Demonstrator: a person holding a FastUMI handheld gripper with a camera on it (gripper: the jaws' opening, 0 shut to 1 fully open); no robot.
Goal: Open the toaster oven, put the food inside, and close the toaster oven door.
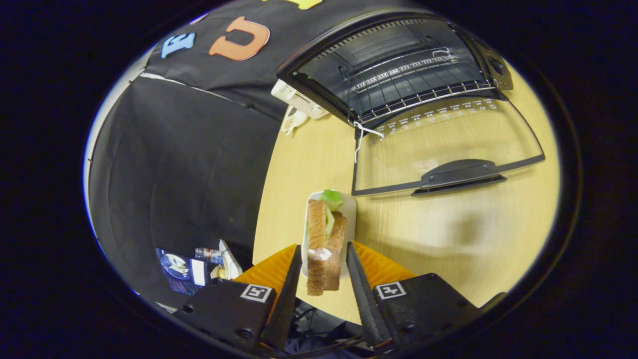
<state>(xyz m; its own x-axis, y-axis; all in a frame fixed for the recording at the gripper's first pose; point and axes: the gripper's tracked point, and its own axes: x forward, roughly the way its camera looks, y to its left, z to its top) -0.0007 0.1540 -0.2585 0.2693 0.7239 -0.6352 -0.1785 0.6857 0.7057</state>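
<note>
We're looking down along the gripper (324, 269), and its fingers stand apart on either side of the sandwich (324, 244). There's a visible sliver of gap on each flank, so we'd call the fingers spread around it, not yet pressing. The sandwich sits on its white plate (350, 209) between the fingertips and just ahead of them, bread slices on edge with a bit of green lettuce at the far end.

Beyond the fingers and off to the right side, the toaster oven (398, 65) is already open: its glass door (448, 144) lies folded down flat over the wooden table (448, 234), handle (461, 174) toward us, and the wire rack (423, 85) inside is bare. So by our reckoning step one is done; loading the food and shutting the door are both still ahead.

What's in the way? The lowered door itself lies between the sandwich and the rack, so we'd expect the food must be lifted over the handle and glass. A white cord (361, 137) dangles at the door's near hinge corner, close to the likely path. Farther back beside the oven, a white power strip (299, 99) sits well clear. Past the table's edge, beside the left finger, there's some clutter (199, 267) lower down that we can't make out.
</note>
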